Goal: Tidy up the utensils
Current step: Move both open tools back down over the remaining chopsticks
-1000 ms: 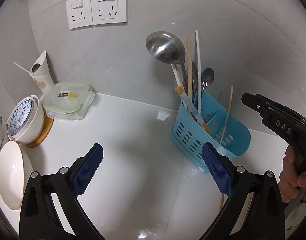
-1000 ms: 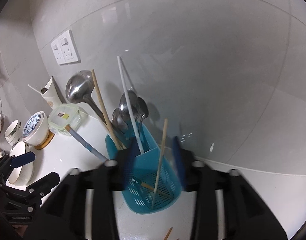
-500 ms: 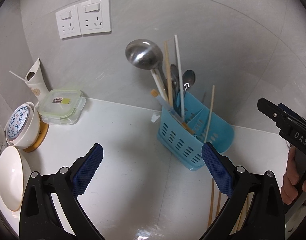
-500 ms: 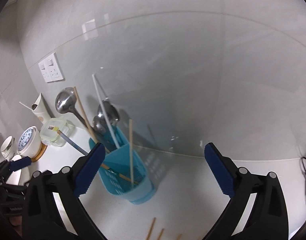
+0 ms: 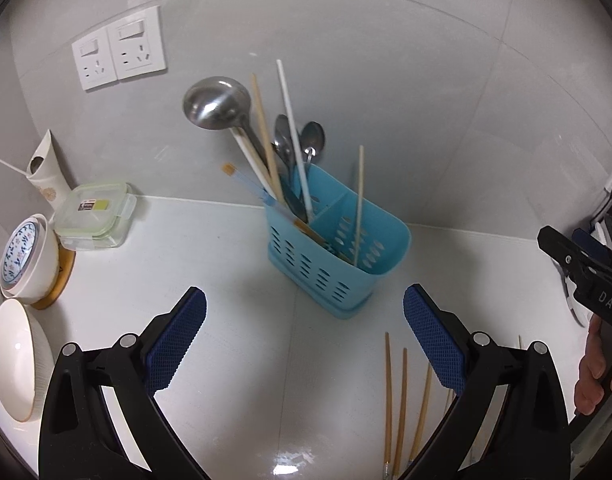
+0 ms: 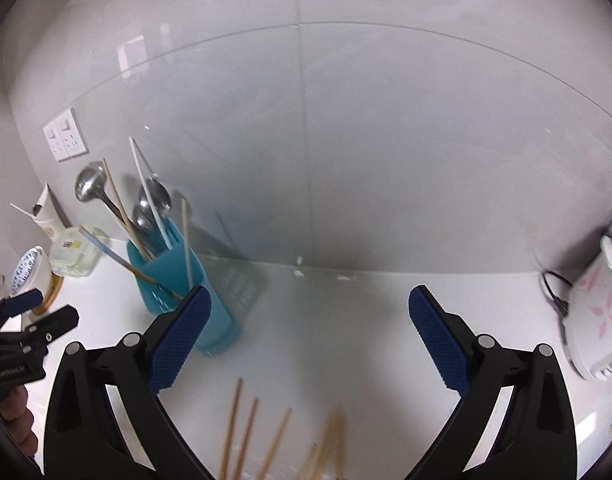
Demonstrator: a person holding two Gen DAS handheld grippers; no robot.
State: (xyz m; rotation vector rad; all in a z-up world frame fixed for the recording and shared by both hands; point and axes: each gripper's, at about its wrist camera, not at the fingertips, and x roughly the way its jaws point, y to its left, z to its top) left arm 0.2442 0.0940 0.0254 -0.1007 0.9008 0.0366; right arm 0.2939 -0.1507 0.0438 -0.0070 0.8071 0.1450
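Utensils split between two places. Left wrist view: tall blue perforated plastic caddy upright near the tiled wall, holding a steel ladle, spoons, a white stick and single wooden chopsticks, all leaning. Loose wooden chopsticks flat on the white counter, just before the caddy, partly behind the right pad. Left gripper empty, blue pads spread wide. Stacked white ceramic bowls and a clear lidded food box at far left, seen clearly only here.

Right wrist view: right gripper likewise wide apart, empty, above a blurred chopstick scatter; more sticks than the other view reveals. White floral appliance with a cord at far right, absent from the left view.

Likely risks: thin sticks rolling or slipping from the pads; top-heavy caddy tipping if a leaning handle gets knocked.
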